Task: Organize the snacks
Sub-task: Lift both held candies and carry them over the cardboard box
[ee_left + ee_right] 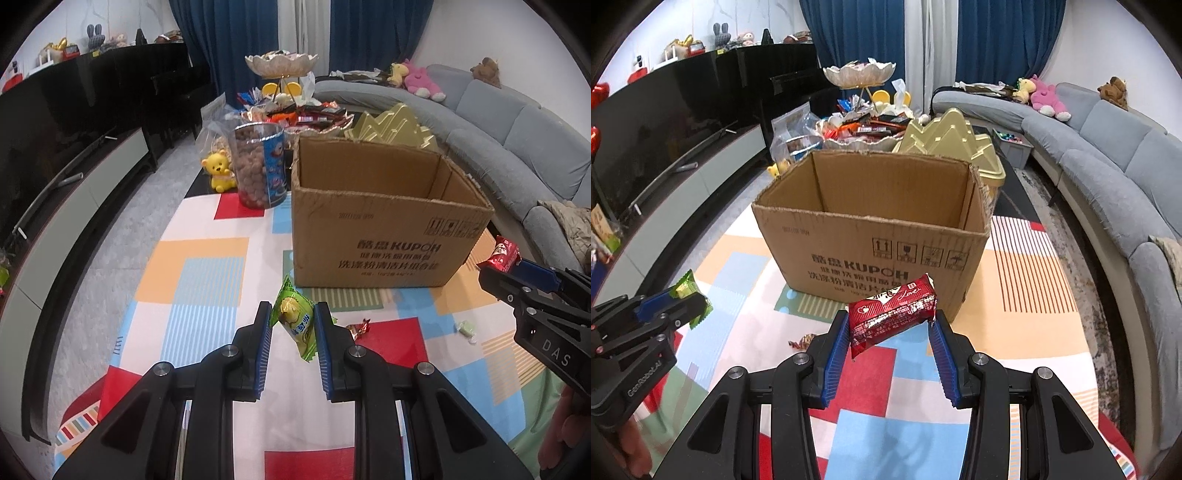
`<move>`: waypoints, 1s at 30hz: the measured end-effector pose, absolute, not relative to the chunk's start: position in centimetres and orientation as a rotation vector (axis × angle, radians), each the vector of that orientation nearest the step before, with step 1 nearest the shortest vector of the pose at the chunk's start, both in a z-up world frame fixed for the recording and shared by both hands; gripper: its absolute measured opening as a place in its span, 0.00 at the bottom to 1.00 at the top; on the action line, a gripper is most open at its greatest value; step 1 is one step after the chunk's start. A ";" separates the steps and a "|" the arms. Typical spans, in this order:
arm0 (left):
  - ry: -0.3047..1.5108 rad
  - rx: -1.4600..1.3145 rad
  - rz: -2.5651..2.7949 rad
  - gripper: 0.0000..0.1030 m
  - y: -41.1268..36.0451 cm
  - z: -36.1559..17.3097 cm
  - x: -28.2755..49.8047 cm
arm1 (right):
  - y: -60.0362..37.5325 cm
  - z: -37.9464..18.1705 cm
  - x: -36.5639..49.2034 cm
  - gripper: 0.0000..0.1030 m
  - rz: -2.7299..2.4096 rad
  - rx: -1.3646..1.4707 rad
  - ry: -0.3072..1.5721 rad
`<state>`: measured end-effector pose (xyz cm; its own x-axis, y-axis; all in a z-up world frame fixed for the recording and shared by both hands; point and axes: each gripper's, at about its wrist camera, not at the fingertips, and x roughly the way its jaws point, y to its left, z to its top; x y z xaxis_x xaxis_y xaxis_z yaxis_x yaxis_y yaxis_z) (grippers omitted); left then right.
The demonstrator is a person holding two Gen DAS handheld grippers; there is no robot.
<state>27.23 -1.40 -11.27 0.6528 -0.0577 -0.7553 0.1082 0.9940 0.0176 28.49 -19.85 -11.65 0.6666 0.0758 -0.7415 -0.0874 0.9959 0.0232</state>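
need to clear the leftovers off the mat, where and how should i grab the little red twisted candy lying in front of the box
Take the red candy across its plump middle, coming straight down from above. It lies flat on the mat, with thin twisted wrapper ends that would likely slip out of the tongs. Both tongs are full now, so one must unload into the box first.

jar (260, 166) left of box (373, 229), on table (207, 280)

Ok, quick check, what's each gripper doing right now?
Left gripper: shut on the green snack packet.
Right gripper: shut on the red snack packet.
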 end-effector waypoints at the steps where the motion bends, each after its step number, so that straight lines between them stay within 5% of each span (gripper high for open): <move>1: 0.850 0.064 -0.096 0.23 -1.5 -11.0 27.2 | -19.9 -11.4 28.5 0.44 0.091 -0.013 0.832; 30: 0.745 0.070 -0.147 0.23 -4.3 -5.0 30.3 | -21.7 -5.6 29.8 0.44 0.050 0.017 0.741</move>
